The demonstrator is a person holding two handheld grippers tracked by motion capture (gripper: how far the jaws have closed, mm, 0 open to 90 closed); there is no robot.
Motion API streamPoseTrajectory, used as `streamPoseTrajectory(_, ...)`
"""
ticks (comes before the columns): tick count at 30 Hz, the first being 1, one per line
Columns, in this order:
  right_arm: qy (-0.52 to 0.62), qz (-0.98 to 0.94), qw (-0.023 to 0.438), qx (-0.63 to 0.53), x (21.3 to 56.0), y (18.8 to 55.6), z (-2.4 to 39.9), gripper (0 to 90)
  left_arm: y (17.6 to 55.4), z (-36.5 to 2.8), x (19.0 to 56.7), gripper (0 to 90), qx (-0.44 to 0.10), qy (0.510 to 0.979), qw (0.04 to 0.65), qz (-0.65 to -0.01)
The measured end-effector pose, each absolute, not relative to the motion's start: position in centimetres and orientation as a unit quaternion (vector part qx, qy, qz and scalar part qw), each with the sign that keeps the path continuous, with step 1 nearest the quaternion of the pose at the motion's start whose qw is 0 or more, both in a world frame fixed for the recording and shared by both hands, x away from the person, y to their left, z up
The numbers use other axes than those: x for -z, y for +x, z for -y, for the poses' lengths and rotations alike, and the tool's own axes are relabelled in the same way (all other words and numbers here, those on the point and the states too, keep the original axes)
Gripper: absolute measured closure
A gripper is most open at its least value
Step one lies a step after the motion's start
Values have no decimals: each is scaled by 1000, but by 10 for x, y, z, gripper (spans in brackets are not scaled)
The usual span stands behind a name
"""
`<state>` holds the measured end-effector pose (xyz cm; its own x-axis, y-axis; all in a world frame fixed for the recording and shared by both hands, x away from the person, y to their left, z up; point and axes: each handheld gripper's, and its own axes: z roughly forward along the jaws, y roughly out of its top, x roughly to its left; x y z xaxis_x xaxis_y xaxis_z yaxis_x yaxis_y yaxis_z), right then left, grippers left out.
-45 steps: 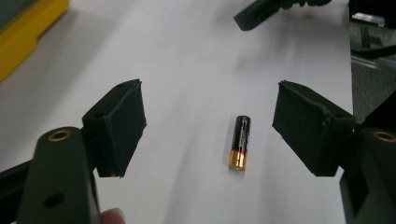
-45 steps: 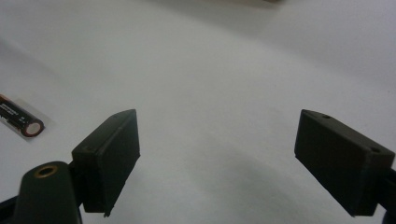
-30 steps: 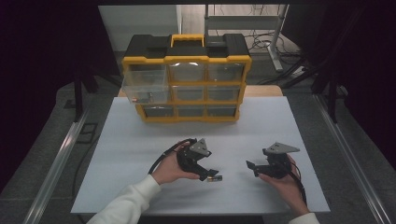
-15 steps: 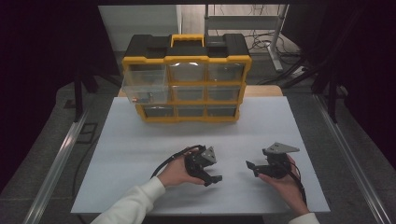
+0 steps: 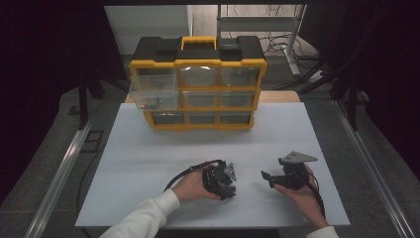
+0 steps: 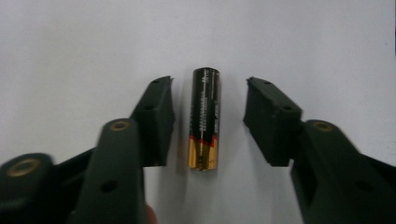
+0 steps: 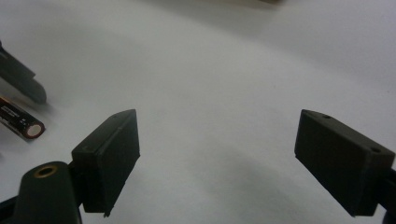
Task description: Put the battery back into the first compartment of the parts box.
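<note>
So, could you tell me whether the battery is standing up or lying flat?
Lying flat: the battery rests lengthwise on the white table.

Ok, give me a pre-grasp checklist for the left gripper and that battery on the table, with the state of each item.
1. Battery lies between the left gripper jaws: ok. It is centred, lengthwise along them.
2. Pads touching the battery: not ok. The jaws have just been closing, but a gap remains on both sides.
3. Battery flat on the white table, nothing against it: ok.
4. Right gripper out of the way: ok. Its jaws stand open over bare table, with the battery off to one side.
5. Drawer pulled out of the yellow organizer: ok, though whether the battery goes there I cannot tell.
</note>
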<state>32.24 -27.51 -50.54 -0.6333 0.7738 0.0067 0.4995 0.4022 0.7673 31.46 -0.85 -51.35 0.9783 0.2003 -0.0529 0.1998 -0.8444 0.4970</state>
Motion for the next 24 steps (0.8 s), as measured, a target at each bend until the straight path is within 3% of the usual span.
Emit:
streamPoseTrajectory(9, 389, -818, 179, -384, 505, 322, 275, 142, 311, 12, 512, 757, -3, 963, 251, -96)
streamPoseTrajectory(18, 390, -817, 179, -385, 505, 322, 275, 142, 310, 10, 511, 771, -18, 961, 254, -107)
streamPoseTrajectory(24, 391, -817, 180, -385, 505, 322, 276, 142, 314, -1, 501, 772, -13, 950, 288, -123)
